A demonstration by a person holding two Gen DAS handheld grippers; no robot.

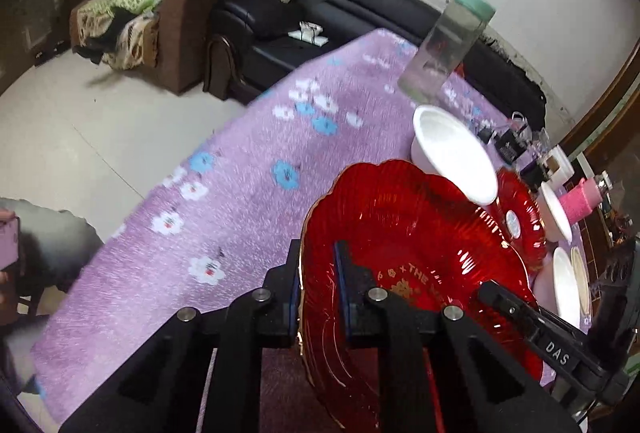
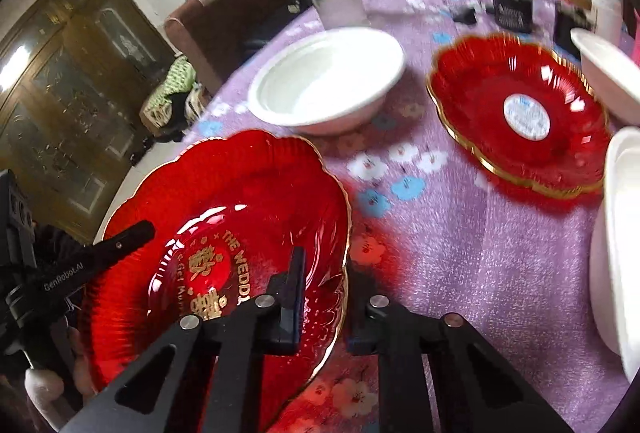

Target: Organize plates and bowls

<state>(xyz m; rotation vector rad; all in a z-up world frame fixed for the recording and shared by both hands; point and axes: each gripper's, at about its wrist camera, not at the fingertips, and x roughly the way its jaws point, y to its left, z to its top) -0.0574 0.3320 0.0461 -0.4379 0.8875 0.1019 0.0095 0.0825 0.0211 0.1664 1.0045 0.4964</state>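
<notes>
A red plate (image 1: 416, 233) with a scalloped gold rim and gold lettering is held over a purple flowered cloth (image 1: 224, 185) by both grippers. The left gripper (image 1: 318, 297) is clamped on the plate's left rim, one pad under the edge and one inside it. The right gripper (image 2: 322, 301) is clamped on the opposite rim, seen in the right wrist view with one finger over the plate's inside and the other beyond its edge. In the left wrist view the plate appears tilted and its near edge is clear of the cloth; whether the far edge touches the cloth cannot be told.

A white bowl (image 2: 326, 81) stands on the cloth just beyond the held plate. A second red plate (image 2: 520, 113), with a round white label in its middle, lies to the right of that bowl, well apart from the held one. More white bowls (image 2: 620, 233) are cut off at the right edge. A clear jar (image 1: 448, 45) with a green lid stands behind the bowl.
</notes>
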